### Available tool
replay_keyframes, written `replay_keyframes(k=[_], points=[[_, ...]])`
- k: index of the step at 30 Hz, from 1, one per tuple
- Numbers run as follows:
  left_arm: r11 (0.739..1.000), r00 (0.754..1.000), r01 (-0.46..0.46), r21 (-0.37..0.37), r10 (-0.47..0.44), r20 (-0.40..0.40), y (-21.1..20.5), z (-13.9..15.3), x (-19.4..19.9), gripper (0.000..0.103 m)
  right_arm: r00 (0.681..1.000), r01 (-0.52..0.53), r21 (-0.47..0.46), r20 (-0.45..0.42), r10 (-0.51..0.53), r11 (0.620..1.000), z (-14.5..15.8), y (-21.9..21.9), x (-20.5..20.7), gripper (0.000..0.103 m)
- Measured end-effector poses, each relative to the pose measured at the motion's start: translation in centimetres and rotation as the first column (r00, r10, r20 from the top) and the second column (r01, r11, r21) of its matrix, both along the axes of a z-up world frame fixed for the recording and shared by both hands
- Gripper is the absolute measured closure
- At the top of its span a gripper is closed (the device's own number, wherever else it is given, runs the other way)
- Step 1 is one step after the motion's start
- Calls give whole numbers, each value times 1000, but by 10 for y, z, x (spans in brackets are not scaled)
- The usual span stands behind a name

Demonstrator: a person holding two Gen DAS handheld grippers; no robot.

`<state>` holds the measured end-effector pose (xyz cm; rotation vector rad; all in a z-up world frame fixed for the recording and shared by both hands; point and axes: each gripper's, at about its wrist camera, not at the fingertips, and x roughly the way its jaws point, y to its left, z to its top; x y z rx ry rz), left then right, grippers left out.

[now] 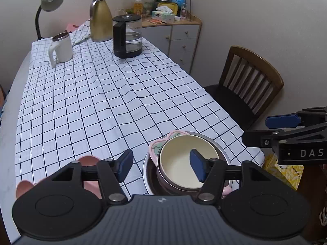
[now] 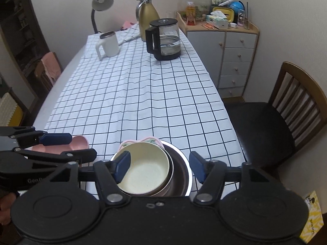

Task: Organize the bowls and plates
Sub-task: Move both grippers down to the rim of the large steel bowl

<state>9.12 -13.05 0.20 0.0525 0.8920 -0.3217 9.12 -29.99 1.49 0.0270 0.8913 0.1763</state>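
Left gripper (image 1: 161,165): jaws stand well apart and grip nothing; one blue pad (image 1: 125,164) hangs over the checked tablecloth (image 1: 98,102), the other over the cream bowl (image 1: 184,163), with no contact visible. Right gripper (image 2: 159,167): likewise wide open and empty — its blue fingertips (image 2: 122,166) straddle the same stack from above.

The stack sits at the near edge of the table: cream bowl nested in a brown bowl (image 2: 173,180), both inside a steel bowl (image 2: 189,175), with a pink-rimmed patterned plate (image 1: 156,146) wedged at the far side. A pink dish (image 2: 78,143) lies beside the stack on the cloth.

The near rims of the stack are cut off by the gripper bodies; the pink dish is largely covered by the left gripper, and the patterned plate shows only an edge, so its shape is hard to make out.

Both grippers tilt steeply downward side by side, each visible at the edge of the other's view. A glass kettle (image 2: 164,38), white mug (image 2: 108,43) and gold jug (image 2: 147,18) stand far off.
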Motion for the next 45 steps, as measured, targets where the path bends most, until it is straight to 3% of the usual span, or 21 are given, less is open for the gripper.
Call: replay_keyframes(k=[4, 8, 16, 21, 27, 33, 45], points=[[998, 998, -60, -9, 60, 17, 2, -2, -8, 27, 999, -44, 17, 7, 44, 999, -3, -13, 0, 23], [991, 992, -128, -28, 128, -15, 8, -12, -11, 26, 995, -97, 36, 21, 96, 995, -10, -24, 0, 4], [968, 964, -251, -4, 250, -95, 15, -51, -20, 26, 984, -179, 16, 21, 178, 984, -35, -42, 5, 2], [962, 954, -272, 25, 273, -128, 14, -77, -22, 27, 979, -203, -14, 4, 203, 979, -56, -54, 10, 2], [952, 936, -301, 50, 305, -175, 12, -105, -17, 27, 975, -219, -27, -44, 217, 975, -84, -65, 23, 7], [947, 923, -315, 70, 322, -211, 7, -123, -10, 28, 965, -242, -22, -106, 239, 970, -110, -67, 36, 20], [941, 904, -334, 62, 338, -262, 2, -136, 8, 49, 946, -262, -8, -197, 255, 965, -140, -55, 59, 46]])
